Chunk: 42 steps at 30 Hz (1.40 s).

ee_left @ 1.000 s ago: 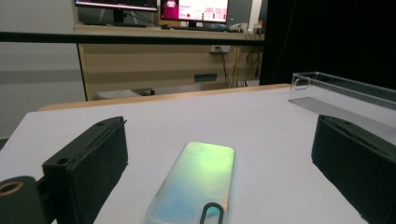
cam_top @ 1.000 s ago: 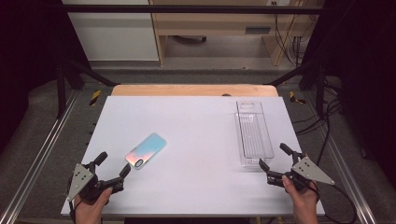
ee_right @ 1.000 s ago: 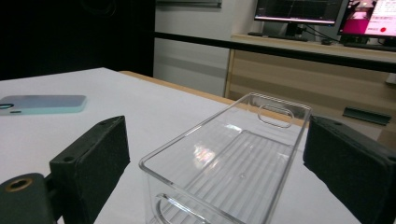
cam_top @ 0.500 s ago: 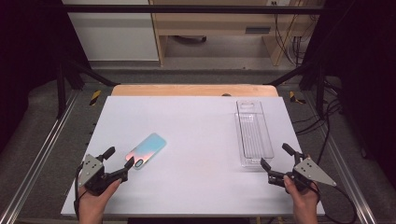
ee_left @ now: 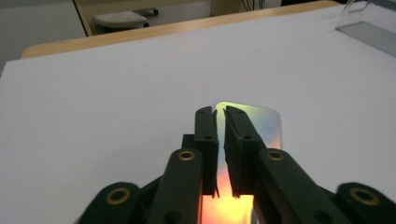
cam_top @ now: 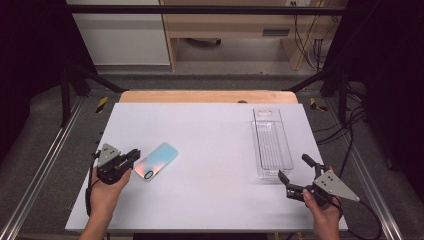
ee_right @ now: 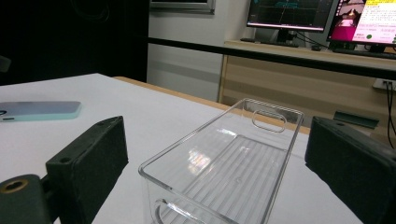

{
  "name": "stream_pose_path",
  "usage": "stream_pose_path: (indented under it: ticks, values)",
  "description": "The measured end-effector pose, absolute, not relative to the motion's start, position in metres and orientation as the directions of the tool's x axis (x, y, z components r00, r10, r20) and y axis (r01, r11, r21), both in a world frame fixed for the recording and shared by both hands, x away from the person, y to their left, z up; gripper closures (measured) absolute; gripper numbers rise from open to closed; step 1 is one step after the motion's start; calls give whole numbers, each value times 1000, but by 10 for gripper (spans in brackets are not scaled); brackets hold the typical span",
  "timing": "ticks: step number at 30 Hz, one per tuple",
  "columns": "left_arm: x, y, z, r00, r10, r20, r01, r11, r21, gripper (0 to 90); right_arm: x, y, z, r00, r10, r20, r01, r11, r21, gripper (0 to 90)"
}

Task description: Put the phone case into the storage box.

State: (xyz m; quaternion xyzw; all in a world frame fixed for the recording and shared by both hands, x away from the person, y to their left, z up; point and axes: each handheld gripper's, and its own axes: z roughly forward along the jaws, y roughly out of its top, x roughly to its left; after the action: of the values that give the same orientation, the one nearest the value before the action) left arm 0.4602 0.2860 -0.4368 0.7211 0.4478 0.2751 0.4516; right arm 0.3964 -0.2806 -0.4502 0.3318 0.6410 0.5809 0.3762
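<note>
I see the left gripper low over the near-left part of the white table, held in the left hand with the forearm coming in from the near edge. Its jaws point right and slightly far, and they stand almost together with a thin slit between them, nothing pinched that I can make out. In the left gripper view the jaw tips sit over the near end of the phone case, which lies flat; I cannot tell whether they touch it. From above, the phone case lies tilted, its far end toward the table's middle. The right gripper rests at the near-right corner in the right hand, jaws spread wide and pointing left and far, toward the near end of the clear plastic tray. That tray stands upright, lengthwise near to far, well apart from the phone case.
</note>
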Motion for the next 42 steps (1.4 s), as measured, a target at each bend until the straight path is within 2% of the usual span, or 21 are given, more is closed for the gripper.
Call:
stream_pose_path:
  ticks: [4, 12, 27, 36, 42]
  values:
    - [479, 283, -440, 454, 891, 1, 436, -223, 872, 899, 397, -281, -450, -494, 865, -90, -9, 99, 995, 61]
    - [501, 283, -449, 439, 898, 33, 477, -264, 838, 900, 396, -281, -450, -493, 865, -92, -14, 98, 995, 61]
    - [517, 285, -462, 423, 906, 23, 540, -272, 797, 900, 397, -278, -450, -495, 864, -94, -15, 99, 995, 62]
    - [524, 285, -471, 445, 895, 6, 571, -289, 768, 900, 398, -277, -451, -498, 862, -91, -6, 101, 995, 62]
    - [528, 281, -476, 457, 889, 31, 580, -324, 747, 900, 398, -278, -451, -499, 861, -94, -7, 105, 994, 62]
